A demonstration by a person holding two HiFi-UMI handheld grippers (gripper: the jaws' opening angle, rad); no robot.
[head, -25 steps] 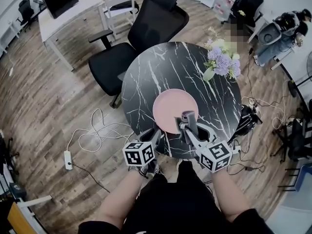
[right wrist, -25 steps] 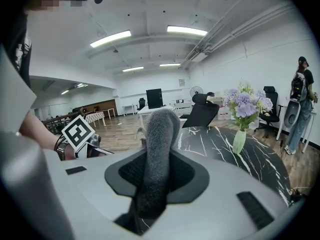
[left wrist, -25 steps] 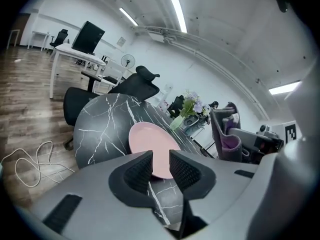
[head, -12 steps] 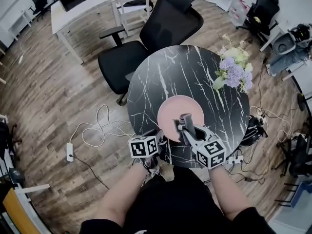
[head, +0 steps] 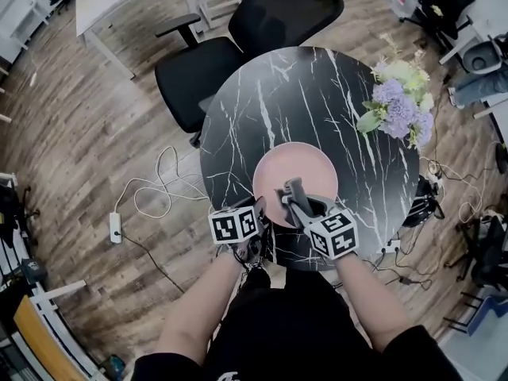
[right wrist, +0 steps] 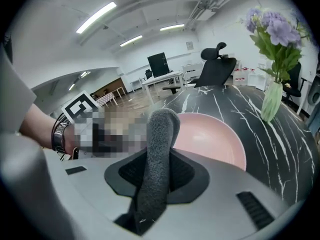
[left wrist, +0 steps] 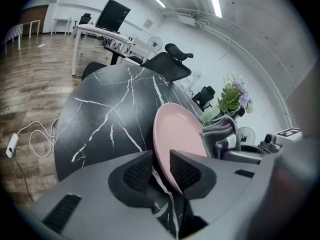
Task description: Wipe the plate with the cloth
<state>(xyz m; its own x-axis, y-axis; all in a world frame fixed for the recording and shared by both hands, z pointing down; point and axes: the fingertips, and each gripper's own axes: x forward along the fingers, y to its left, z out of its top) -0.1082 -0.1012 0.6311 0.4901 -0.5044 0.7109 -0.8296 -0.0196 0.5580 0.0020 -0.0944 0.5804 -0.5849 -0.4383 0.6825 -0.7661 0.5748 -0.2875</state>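
A pink plate lies on the round black marble table, near its front edge. My left gripper is open at the plate's near-left rim. In the left gripper view that rim runs between the two pads, with a gap still showing on the left side. My right gripper is shut on a folded grey cloth, which stands up from the jaws over the near part of the plate. Whether the cloth touches the plate I cannot tell.
A vase of purple and white flowers stands at the table's right side. A black office chair is behind the table. White cables and a power strip lie on the wooden floor to the left.
Both grippers have come down toward the plate. The left one now has its jaws around the plate's rim, and the cloth has moved further over the plate.
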